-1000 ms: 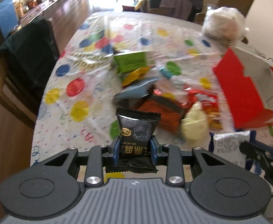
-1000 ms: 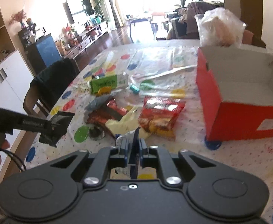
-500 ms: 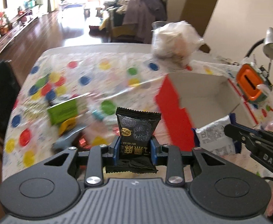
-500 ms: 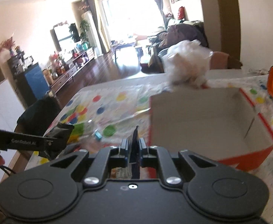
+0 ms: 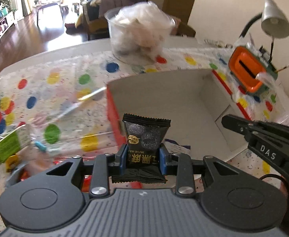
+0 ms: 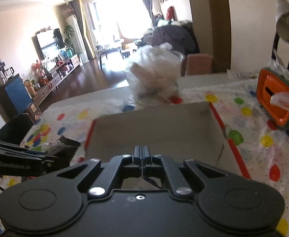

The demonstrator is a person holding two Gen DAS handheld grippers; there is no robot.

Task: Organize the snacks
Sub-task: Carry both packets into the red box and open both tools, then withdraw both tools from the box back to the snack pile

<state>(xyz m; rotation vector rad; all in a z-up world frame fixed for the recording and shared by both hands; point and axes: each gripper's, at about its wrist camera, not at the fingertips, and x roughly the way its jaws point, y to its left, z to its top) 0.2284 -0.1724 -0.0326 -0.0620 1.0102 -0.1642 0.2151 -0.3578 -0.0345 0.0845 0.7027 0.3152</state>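
Carrying a small black foil snack packet [image 5: 145,138] with gold lettering, the left gripper [image 5: 143,157] pinches its lower half between blue pads, the packet standing upright with its crimped top free. It hangs above the near left corner of a red cardboard box [image 5: 112,110] with a pale, bare inside, open at the top. By the look of it, the step in hand is delivery into the box; the next move would call for bringing the packet over the wall and parting the jaws above the floor. The right gripper [image 6: 142,154], jaws pressed together, hovers over the same box; a white wrapper edge [image 5: 177,145] shows beneath it, though whether it is held I cannot tell. Inside the box there is open room. Around it sit a clear plastic tub of bagged food [image 5: 140,33], an orange slotted holder [image 5: 247,71] and a grey desk lamp [image 5: 275,21], all apart from the walls. More snacks [image 5: 8,148] lie on the dotted tablecloth [image 5: 65,90], left.
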